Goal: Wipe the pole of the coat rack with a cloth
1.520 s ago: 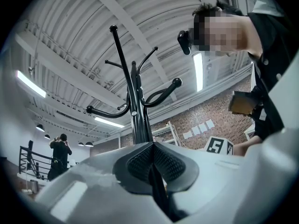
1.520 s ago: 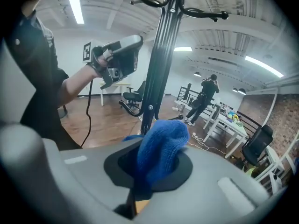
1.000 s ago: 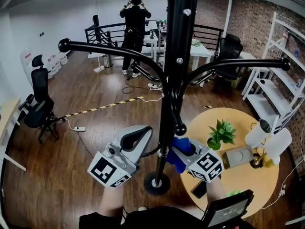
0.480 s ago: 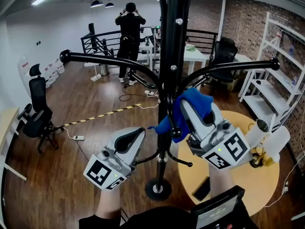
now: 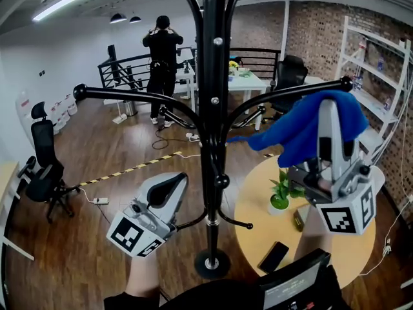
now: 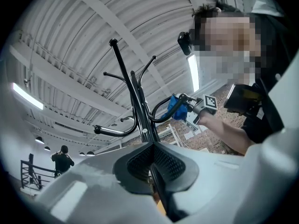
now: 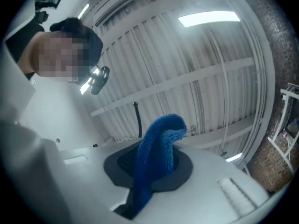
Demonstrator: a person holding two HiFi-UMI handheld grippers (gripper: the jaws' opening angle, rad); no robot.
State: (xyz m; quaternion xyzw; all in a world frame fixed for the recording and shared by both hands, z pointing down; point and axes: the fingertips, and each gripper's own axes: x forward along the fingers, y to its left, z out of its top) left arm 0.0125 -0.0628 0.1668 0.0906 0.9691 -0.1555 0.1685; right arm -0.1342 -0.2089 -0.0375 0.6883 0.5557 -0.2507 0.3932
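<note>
The black coat rack pole [image 5: 213, 108] stands in the middle of the head view on its round base [image 5: 211, 263]. My right gripper [image 5: 329, 118] is raised to the right of the pole and shut on a blue cloth [image 5: 303, 131], which drapes over its tip by the end of the upper right hook arm [image 5: 303, 90]. In the right gripper view the cloth [image 7: 156, 155] stands up between the jaws. My left gripper [image 5: 169, 189] is low, left of the pole, its jaws shut with nothing seen between them. A lower hook [image 5: 188, 223] runs behind it. From the left gripper [image 6: 152, 160] I see the pole [image 6: 139, 113] and cloth [image 6: 179, 107] above.
A round wooden table [image 5: 310, 244] at the right holds a small plant [image 5: 281, 189] and a phone [image 5: 274, 256]. White shelving [image 5: 381, 70] lines the brick wall. A person [image 5: 161, 60] stands by a railing at the back. An office chair [image 5: 42, 166] is at the left.
My right gripper has carried the blue cloth from low on the pole up and to the right, off the pole, to the upper right hook arm. The left gripper has hardly moved.
</note>
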